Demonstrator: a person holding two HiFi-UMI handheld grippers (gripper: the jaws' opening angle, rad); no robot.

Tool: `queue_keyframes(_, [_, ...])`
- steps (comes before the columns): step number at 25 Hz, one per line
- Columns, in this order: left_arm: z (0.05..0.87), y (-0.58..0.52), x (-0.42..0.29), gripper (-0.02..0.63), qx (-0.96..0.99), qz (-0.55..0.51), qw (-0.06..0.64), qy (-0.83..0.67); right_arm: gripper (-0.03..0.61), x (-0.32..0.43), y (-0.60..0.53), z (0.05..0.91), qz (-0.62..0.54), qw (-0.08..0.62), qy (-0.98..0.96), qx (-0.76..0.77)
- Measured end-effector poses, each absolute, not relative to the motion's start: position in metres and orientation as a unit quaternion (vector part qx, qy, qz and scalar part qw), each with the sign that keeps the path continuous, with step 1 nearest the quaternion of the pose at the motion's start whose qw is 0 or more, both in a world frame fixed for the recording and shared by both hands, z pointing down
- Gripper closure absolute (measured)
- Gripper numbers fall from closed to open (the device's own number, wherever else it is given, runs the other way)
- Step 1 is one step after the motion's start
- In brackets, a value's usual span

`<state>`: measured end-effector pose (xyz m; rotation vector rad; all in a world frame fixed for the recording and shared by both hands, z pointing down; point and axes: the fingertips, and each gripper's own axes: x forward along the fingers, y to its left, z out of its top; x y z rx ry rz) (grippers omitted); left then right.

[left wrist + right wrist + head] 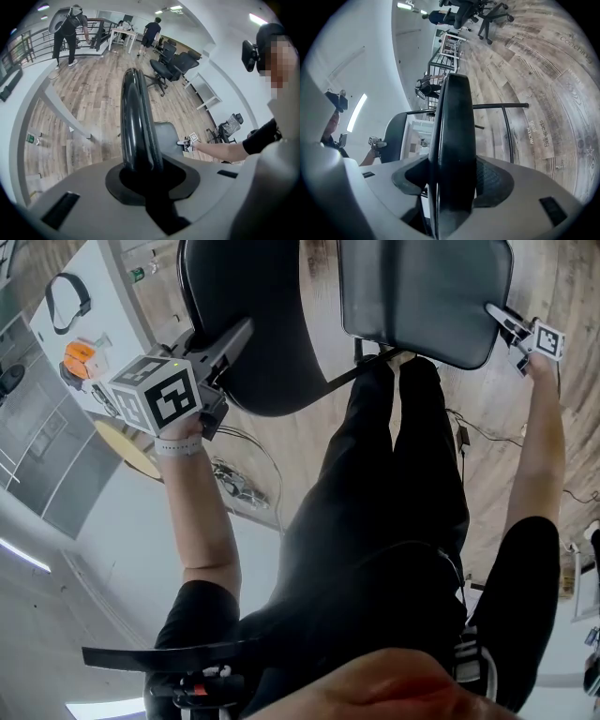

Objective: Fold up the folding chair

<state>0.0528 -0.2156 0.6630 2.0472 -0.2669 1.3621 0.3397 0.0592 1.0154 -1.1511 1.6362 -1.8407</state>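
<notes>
The folding chair's black backrest stands at the upper left of the head view, and its grey-black seat pad lies to the right of it. My left gripper is shut on the backrest's edge, which runs edge-on between the jaws in the left gripper view. My right gripper holds the seat pad's right-hand edge. That pad fills the space between the jaws, with no gap showing. Each gripper also shows small in the other's view: the right gripper and the left gripper.
The person's dark-trousered legs stand just behind the chair. Black chair frame tubes run over the wooden floor. A white desk and loose cables lie to the left. Office chairs and people stand farther off.
</notes>
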Motion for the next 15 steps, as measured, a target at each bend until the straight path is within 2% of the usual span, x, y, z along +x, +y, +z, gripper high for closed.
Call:
queue_keyframes(7, [0.652, -0.217, 0.056, 0.555, 0.778, 0.525, 0.326, -0.111, 0.324, 0.319, 0.040, 0.976, -0.676, 0.231, 0.603, -0.354])
queue_keyframes(15, [0.636, -0.218, 0.070, 0.555, 0.774, 0.540, 0.306, -0.123, 0.367, 0.309, 0.019, 0.923, -0.635, 0.246, 0.663, -0.311])
